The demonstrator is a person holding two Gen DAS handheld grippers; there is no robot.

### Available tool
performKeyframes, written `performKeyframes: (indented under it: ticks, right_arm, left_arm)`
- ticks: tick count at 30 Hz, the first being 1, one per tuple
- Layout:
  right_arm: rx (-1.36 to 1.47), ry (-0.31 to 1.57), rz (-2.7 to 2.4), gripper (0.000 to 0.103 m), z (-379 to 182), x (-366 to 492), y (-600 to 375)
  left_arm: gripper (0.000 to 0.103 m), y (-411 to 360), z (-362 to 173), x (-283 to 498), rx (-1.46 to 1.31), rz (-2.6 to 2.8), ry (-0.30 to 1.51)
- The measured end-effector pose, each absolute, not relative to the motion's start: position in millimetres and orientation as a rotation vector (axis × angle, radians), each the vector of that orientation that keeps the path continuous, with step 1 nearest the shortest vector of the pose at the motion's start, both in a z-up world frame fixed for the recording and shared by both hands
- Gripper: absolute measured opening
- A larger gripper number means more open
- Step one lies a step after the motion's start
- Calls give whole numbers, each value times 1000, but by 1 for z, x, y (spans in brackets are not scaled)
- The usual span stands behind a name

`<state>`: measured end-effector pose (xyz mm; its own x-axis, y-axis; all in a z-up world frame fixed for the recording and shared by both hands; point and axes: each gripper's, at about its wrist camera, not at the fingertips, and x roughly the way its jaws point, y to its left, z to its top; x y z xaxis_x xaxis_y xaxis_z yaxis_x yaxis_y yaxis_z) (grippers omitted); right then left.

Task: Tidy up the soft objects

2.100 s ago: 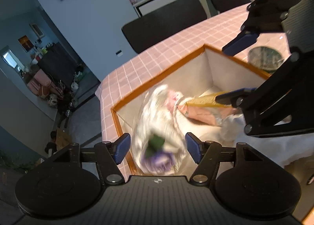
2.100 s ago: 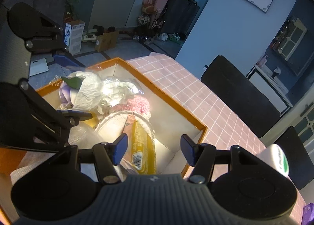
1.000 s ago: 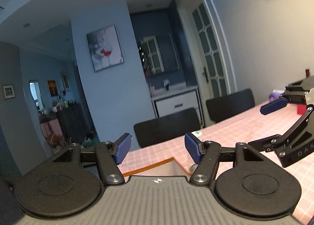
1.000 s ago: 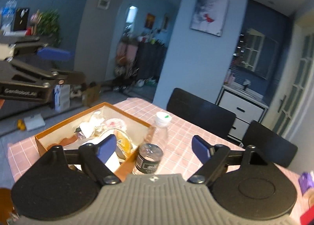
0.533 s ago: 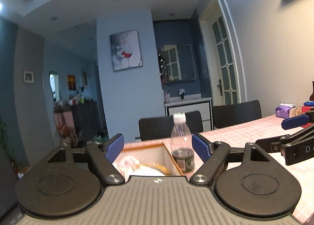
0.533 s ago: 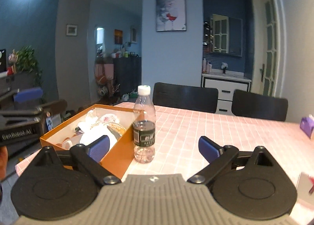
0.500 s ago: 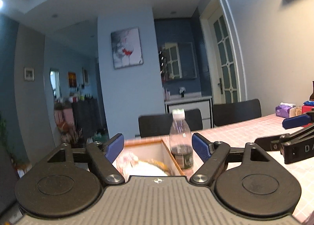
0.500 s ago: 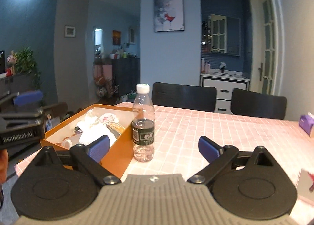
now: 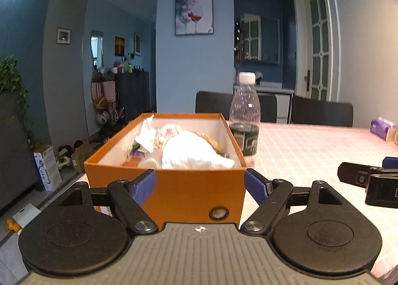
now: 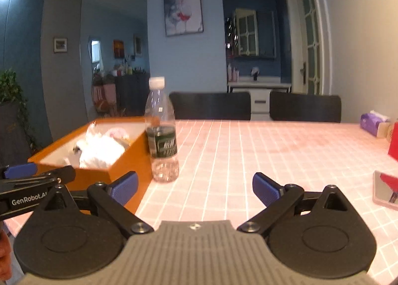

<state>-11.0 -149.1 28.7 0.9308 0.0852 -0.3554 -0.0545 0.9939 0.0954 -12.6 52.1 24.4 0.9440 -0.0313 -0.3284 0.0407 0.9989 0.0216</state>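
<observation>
One orange box (image 9: 174,185) is sitting on the pink checked surface (image 10: 261,150), holding a heap of soft objects (image 9: 189,150), with white cloth uppermost; their number cannot be told. One water bottle (image 10: 161,133) is standing upright just beside the box. Two black chairs (image 10: 211,105) are standing behind. The left hand-held gripper (image 9: 200,186) and right hand-held gripper (image 10: 195,189) are both hovering spread wide, holding nothing.

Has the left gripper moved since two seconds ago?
Yes. The left gripper has backed out of the orange box and now sits outside its near wall, open and empty.
</observation>
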Motion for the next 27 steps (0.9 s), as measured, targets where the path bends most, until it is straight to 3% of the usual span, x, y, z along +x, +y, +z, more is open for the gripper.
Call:
performKeyframes:
  ticks: [12, 27]
  right_arm:
    - [132, 478, 67, 97, -5, 10, -150]
    - [132, 484, 62, 97, -8, 12, -150]
  left_arm:
    - [94, 51, -3, -12, 31, -33, 444]
    - [94, 42, -1, -8, 33, -37, 457]
